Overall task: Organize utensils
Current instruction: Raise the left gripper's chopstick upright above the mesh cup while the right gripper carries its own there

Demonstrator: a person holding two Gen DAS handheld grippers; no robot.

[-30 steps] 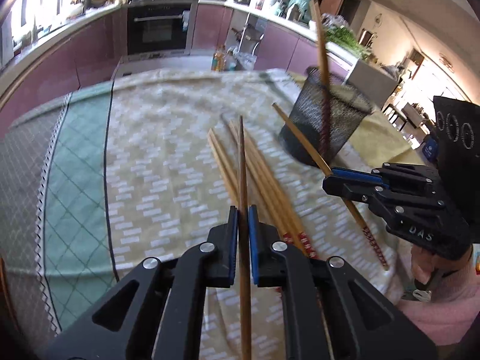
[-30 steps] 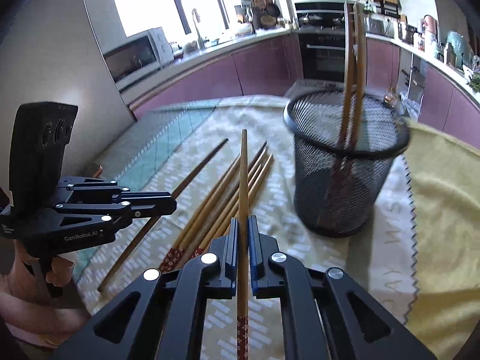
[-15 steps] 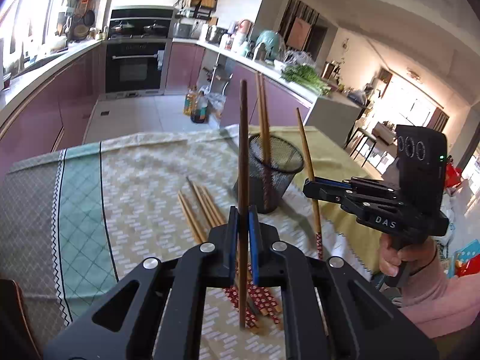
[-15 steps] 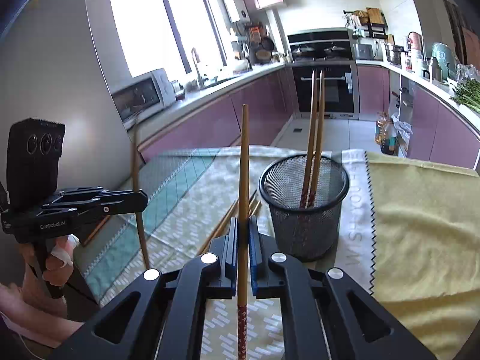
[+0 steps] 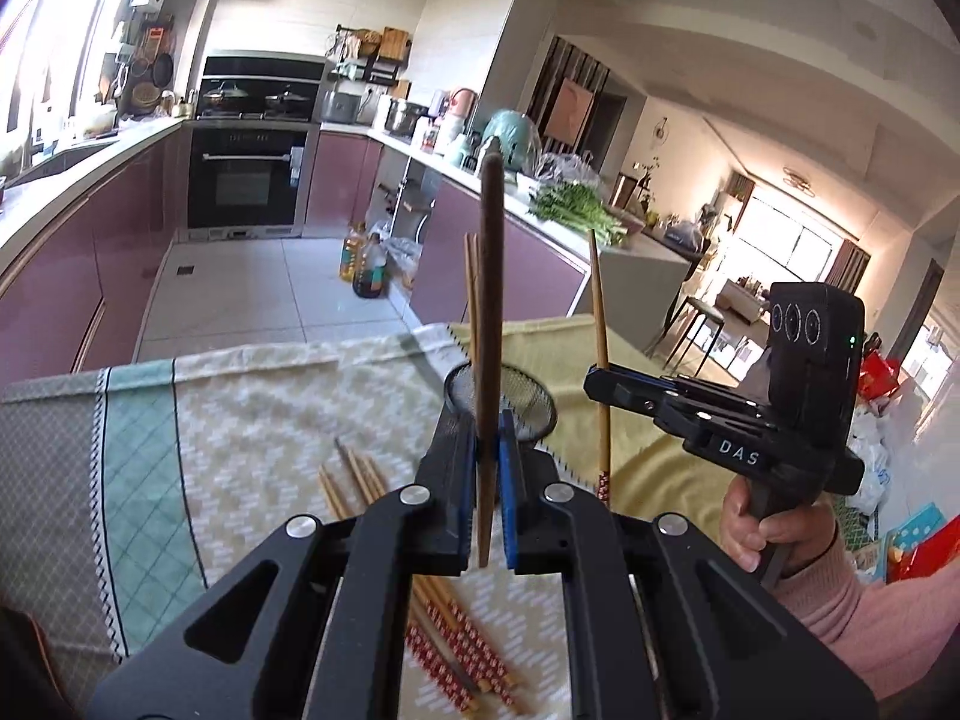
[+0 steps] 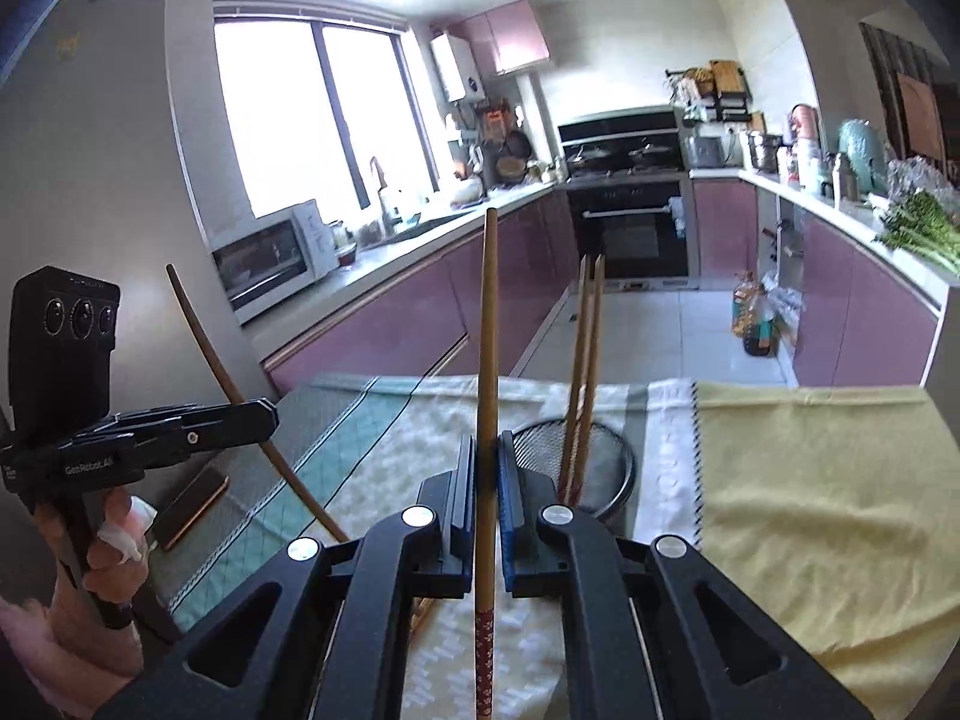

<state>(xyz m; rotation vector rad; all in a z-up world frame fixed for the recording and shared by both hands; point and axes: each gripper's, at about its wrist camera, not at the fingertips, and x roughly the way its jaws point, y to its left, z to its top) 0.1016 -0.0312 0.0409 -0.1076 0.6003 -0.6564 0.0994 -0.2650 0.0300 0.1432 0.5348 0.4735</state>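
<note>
Two grippers are up over the tabletop [image 5: 270, 396], each with its jaws clamped on a single chopstick. Leftmost, the left gripper [image 5: 489, 468] pinches a dark chopstick [image 5: 489, 276] standing nearly upright. Loose chopsticks [image 5: 354, 480] lie on the patterned cloth below — red-patterned ends nearest the camera. Behind stands the mesh cup [image 6: 606, 468] with two chopsticks in it. Rightmost, the right gripper [image 6: 487, 480] grips a pale chopstick [image 6: 487, 348] — red-patterned end down.

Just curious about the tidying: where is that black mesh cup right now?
The mesh cup stands on the tablecloth, just beyond both grippers' tips, with two chopsticks upright in it.
</note>
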